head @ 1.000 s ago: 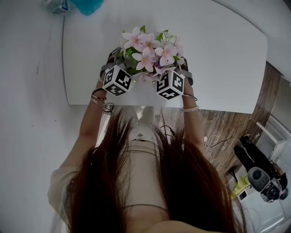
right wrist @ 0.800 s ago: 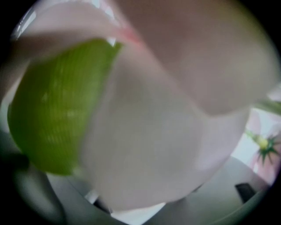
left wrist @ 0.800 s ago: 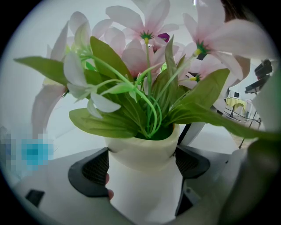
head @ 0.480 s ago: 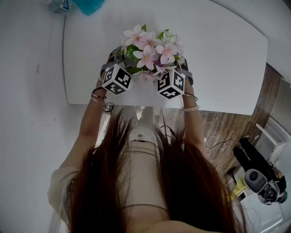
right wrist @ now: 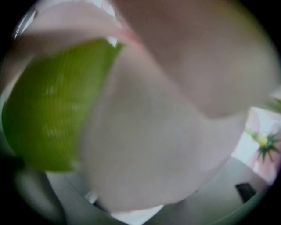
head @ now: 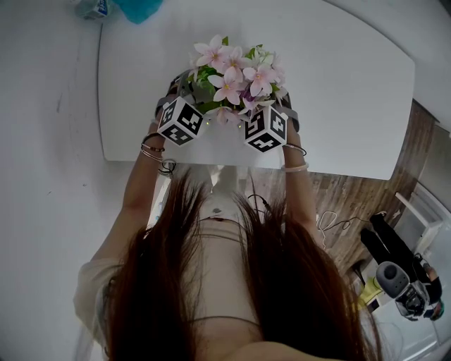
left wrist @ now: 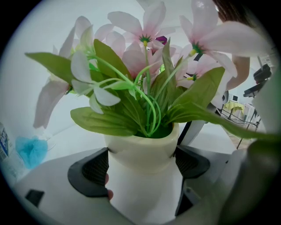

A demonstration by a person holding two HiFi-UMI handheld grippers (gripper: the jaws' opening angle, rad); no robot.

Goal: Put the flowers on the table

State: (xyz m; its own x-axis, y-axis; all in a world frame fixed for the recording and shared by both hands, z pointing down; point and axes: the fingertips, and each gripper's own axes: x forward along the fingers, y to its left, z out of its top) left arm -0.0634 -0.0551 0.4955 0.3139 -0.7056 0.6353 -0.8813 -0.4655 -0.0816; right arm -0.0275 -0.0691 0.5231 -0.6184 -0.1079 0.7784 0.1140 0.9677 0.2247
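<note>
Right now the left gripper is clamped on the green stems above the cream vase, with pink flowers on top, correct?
Not the stems. The left gripper view shows the left gripper clamped on the cream vase itself, just below its rim; the green stems rise free above it, with pink flowers on top.

No readable text anywhere; blue bottle label (head: 99, 6) too blurred.

Head view looks steeply down on the white bench (head: 338, 92), flowers (head: 236, 77) at 12 o'clock; left gripper view faces the same flowers close up, right gripper view even nearer, blurred against them.
</note>
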